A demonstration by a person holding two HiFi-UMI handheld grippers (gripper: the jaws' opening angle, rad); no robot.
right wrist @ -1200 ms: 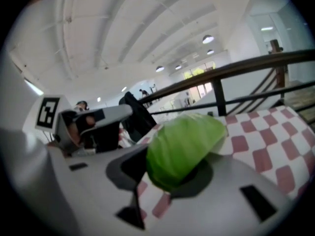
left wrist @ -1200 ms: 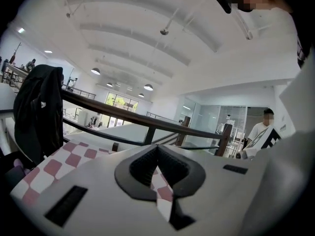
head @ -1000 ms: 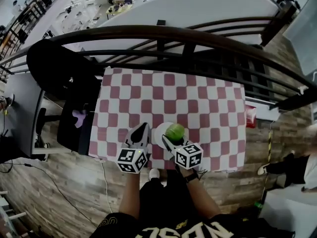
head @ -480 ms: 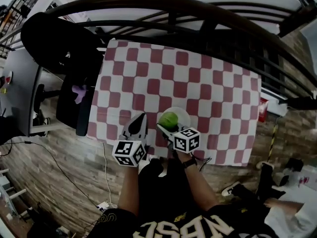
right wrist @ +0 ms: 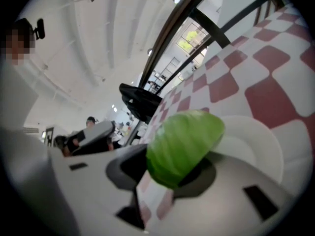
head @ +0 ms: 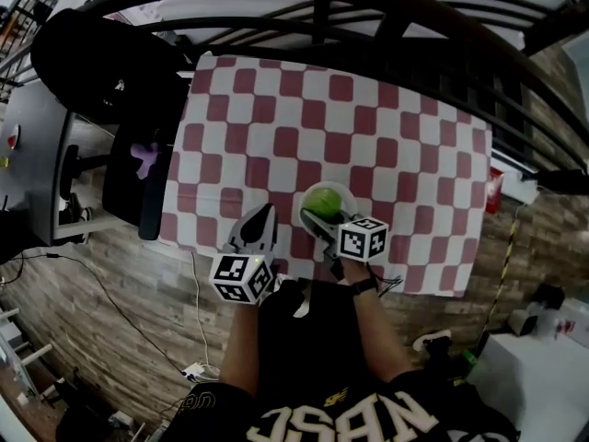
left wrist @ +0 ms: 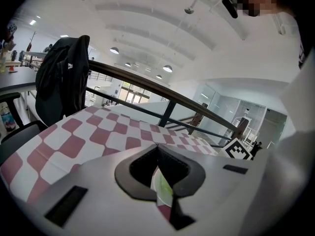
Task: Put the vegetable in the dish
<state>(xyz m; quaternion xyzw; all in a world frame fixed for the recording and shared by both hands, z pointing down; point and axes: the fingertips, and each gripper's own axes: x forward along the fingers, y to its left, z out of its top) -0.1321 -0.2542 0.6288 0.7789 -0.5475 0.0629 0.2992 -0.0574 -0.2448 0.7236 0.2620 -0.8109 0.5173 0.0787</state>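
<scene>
Vegetable (head: 324, 201), one, hangs in right hand-held gripper (head: 315, 217) over one dish (head: 346, 192); left hand-held gripper (head: 262, 219) clenched empty

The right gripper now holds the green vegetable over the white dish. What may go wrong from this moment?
1. The green vegetable is rounded and the white dish looks shallow. If the right gripper releases it off-centre, it may roll out onto the checkered tablecloth.
2. The dish sits near the table's front edge, so a downward push could slide it toward the person.
3. The shut left gripper hovers close beside the dish and might knock it.
</scene>
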